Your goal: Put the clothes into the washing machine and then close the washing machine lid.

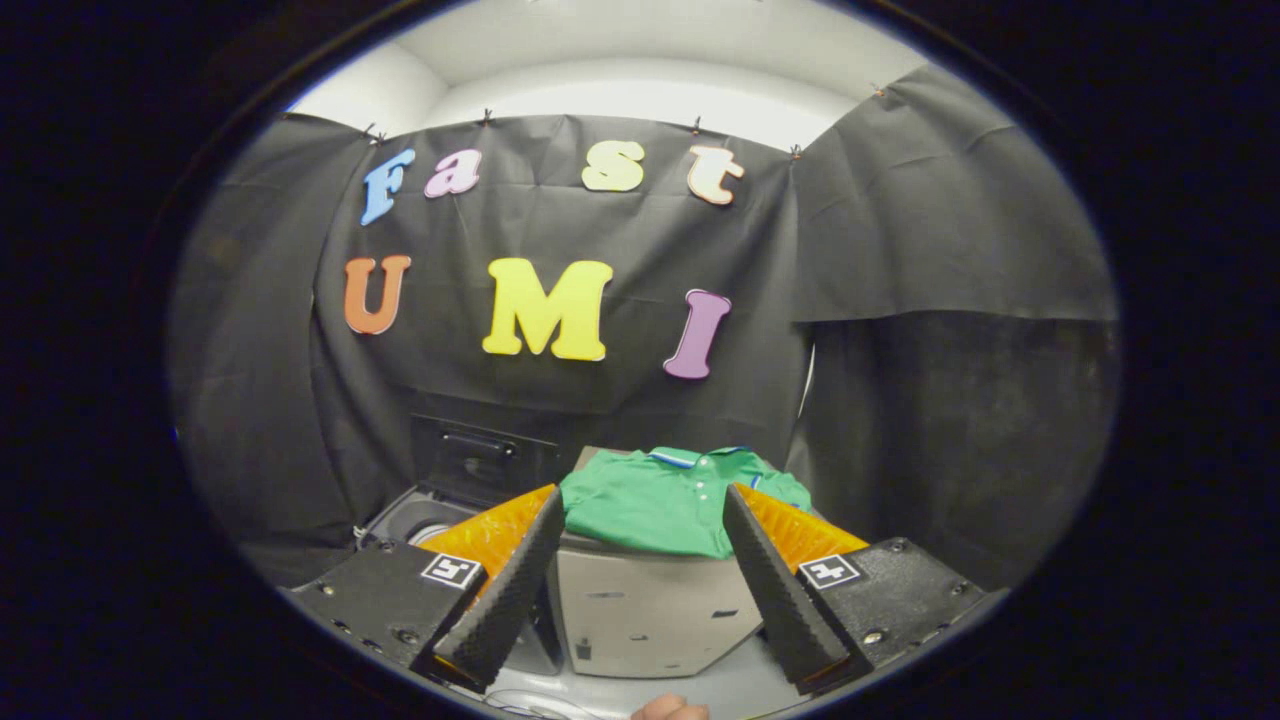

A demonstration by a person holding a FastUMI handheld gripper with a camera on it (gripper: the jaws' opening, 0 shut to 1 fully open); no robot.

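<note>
A folded green polo shirt lies on top of a pale grey box, just ahead of and between my fingers. My gripper is open, with its fingertips apart on either side of the shirt and nothing held. To the left of the box stands the washing machine, its dark lid raised upright against the booth wall. Part of the round drum opening shows behind my left finger.
Black cloth walls close in behind and on both sides. A bit of a person's hand shows below the box. A pale floor lies in front of the box.
</note>
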